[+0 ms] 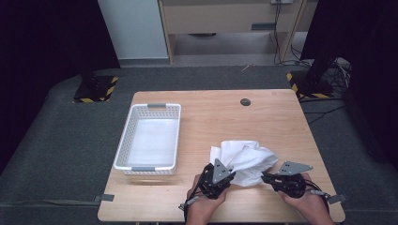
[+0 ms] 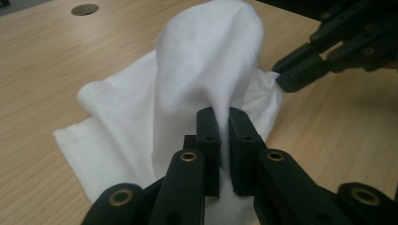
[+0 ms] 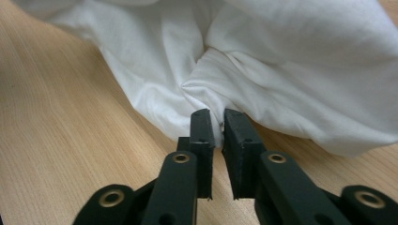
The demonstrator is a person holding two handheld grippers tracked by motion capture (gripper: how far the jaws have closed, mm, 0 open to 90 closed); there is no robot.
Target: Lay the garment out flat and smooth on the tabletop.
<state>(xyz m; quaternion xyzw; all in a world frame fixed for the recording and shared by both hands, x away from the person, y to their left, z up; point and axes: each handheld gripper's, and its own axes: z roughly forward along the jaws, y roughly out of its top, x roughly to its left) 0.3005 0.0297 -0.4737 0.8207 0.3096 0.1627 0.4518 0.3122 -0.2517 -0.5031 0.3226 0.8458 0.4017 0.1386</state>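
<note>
1. The white cloth [image 1: 244, 161] is bunched up in a crumpled heap, just to the right of the white plastic basket [image 1: 123, 145] and nearer my edge of the table. Part of it is pulled up into a peak in the left gripper view; the rest lies slack on the wood.

2. My left gripper [image 2: 224, 123] is clamped on a fold of the cloth; I can see fabric squeezed between the pads. It's at the heap's near-left corner.

3. My right gripper [image 3: 216, 123] sits at the near-right edge, on the far side of the heap from the basket. A pinch of hem is between the jaws, but there's a thin gap and I can't honestly tell if the pads really bite. From the left gripper view its tips do touch the cloth edge.

4. What could go wrong, as I see it: if the right side is barely nipped, the hem slips out once I lift or spread, and the cloth swings off the left grip alone. I may also have grabbed a fold rather than a true corner, so it would open up twisted.

5. Surface: a light wooden table [image 1: 281, 122], with a small round dark grommet [image 1: 245, 101] beyond the basket, toward the far edge.

6. Room: grey carpet, black stands with yellow-black striped bases, loose cables, pale wooden furniture farther back.
</note>
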